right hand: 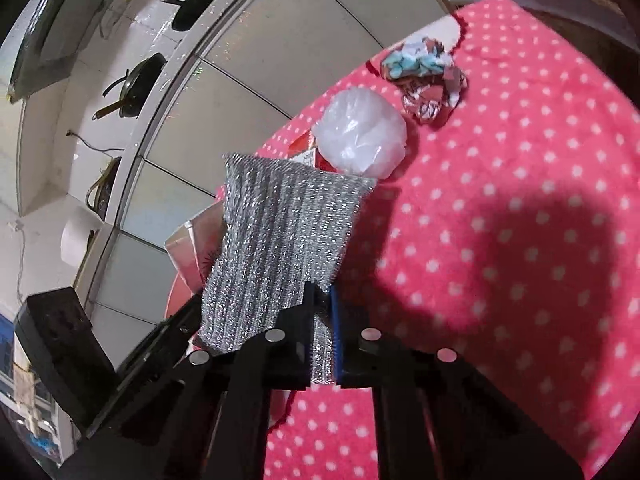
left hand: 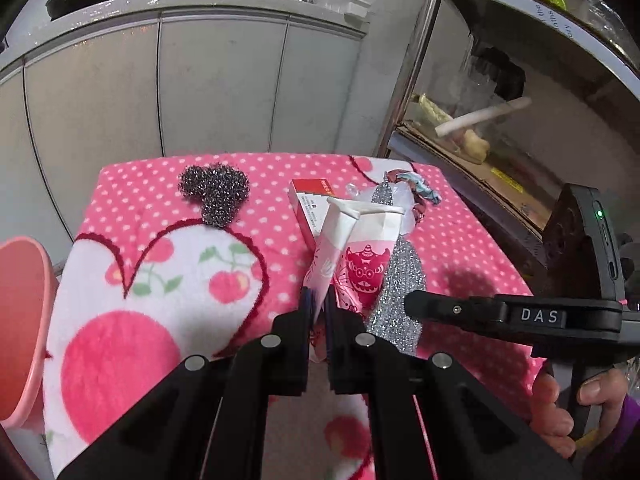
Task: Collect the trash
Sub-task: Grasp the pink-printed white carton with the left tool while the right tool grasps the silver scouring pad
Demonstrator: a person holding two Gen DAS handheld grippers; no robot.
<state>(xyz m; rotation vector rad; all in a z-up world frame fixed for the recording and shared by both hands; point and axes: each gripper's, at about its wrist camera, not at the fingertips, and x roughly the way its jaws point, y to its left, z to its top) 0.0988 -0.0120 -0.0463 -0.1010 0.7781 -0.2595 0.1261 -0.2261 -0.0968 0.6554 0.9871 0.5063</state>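
both pickups made: left claw (left hand: 318,300) pinches the pink carton (left hand: 352,256), right claw (right hand: 322,304) the silver scrubbing cloth (right hand: 280,232), over the worktop (right hand: 520,200). next: carry to the pink bin (left hand: 20,320), likely.

Left gripper (left hand: 318,304), right gripper (right hand: 322,304): jaws clamped

The pink bowl (left hand: 20,332) left of the bench (left hand: 472,240) is cut off by the picture's edge. On the bench, the red-and-white carton (left hand: 306,204) is half hidden behind the paper packet (left hand: 352,256). The silver scrubbing cloth (right hand: 276,240) covers most of that packet in the right wrist view. Print on the carton is too small to read.
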